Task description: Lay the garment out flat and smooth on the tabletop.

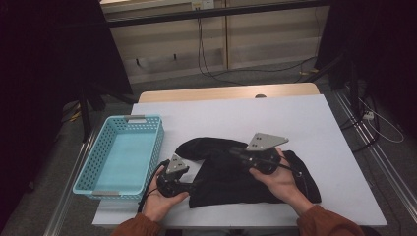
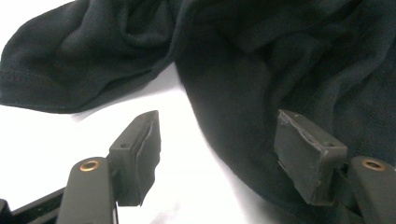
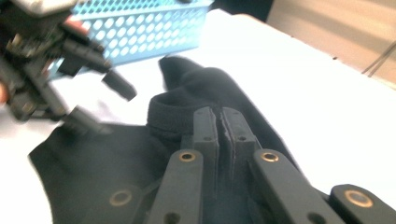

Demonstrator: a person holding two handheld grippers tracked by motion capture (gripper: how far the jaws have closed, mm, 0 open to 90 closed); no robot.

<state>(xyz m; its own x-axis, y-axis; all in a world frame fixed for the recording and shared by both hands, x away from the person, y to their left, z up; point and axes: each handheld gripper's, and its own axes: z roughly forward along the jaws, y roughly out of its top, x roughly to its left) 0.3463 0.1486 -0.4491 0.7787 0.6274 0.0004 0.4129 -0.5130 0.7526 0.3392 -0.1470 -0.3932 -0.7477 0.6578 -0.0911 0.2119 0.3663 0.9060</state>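
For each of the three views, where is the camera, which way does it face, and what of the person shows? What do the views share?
High view: above the person's side, looking forward and down on the table; both forearms and hands show, with the basket at left.
Left gripper view: on the left hand-held gripper, jaws apart, facing the black garment.
Right gripper view: on the right hand-held gripper, jaws together over the garment, facing the basket and the left hand-held gripper.
Shared: the garment shows in all three.

Matt black fleecy cloth garment (image 1: 255, 177) on a smooth white tabletop (image 1: 305, 123), beside a perforated plastic basket (image 1: 98, 152).
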